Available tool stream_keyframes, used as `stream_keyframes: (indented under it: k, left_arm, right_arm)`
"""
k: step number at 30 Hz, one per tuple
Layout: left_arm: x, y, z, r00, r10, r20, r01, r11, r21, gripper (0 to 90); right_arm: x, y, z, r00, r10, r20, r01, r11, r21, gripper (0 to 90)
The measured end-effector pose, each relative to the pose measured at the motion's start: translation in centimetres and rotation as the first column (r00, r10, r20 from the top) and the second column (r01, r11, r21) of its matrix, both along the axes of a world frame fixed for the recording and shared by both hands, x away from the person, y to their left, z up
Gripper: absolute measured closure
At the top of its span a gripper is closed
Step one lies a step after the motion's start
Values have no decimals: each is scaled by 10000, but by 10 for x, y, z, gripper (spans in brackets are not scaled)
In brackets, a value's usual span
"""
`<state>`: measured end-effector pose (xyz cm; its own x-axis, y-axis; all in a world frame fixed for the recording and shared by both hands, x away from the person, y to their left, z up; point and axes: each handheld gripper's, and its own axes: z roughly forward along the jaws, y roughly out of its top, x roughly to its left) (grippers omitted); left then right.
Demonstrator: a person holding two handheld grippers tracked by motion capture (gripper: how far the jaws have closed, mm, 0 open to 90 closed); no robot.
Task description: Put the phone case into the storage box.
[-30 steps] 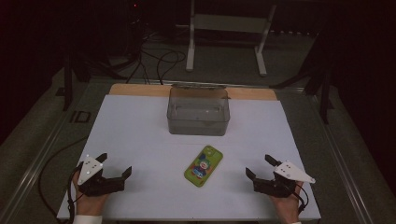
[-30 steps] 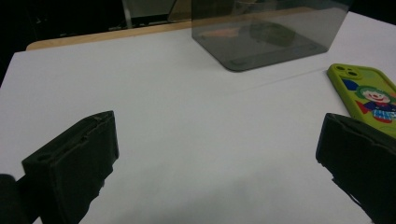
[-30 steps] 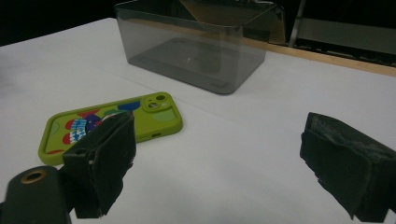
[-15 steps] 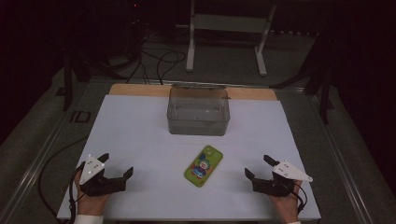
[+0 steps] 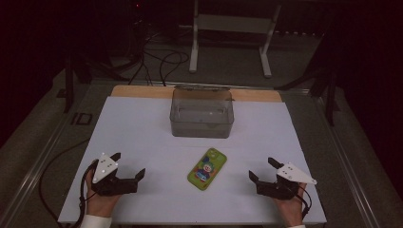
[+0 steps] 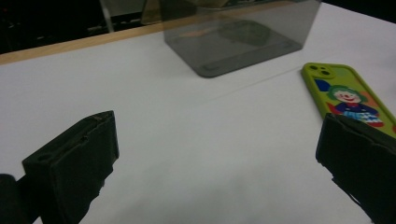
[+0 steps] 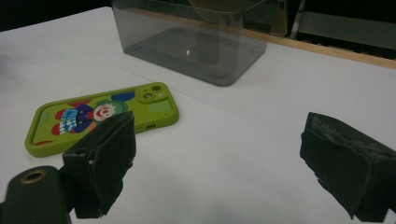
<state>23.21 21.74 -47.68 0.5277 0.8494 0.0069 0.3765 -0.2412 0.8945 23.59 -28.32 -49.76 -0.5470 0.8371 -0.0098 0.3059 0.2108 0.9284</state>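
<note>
Change: since a second ago my left hand-held gripper (image 5: pixel 127 167) has edged slightly right toward the phone; the phone and box lie as before.
Left hand-held gripper: I hold it near-left on the tabletop (image 5: pixel 142 128), jaws wide, empty.
Right hand-held gripper (image 5: pixel 262 170): near-right, jaws wide, empty.
Phone (image 5: pixel 207 168): green clown case, flat, between my grippers, apart from both, near side of the box.
Box (image 5: pixel 202 112): clear grey, far centre.
Right gripper view: shows me the phone's camera lenses (image 7: pixel 150 94) toward the box.
</note>
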Motion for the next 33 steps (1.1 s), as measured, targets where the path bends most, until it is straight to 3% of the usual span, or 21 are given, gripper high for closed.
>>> stream_keyframes:
  k: [11, 21, 33]
  left_arm:
    - [8, -29, 14, 9972, -723, 175, 721, 9973, 132, 0]
    - [16, -51, 20, 9946, -1021, 184, 1018, 9947, 163, 1]
    - [24, -85, 18, 9837, -1796, -107, 1798, 9834, 241, 8]
  right_arm:
    - [0, 0, 0, 10000, -18, -20, 18, 10000, -1, 105]
    - [1, 0, 0, 10000, 10, -39, -10, 10000, -15, 105]
    - [1, 0, 0, 10000, 43, -53, -43, 10000, -18, 105]
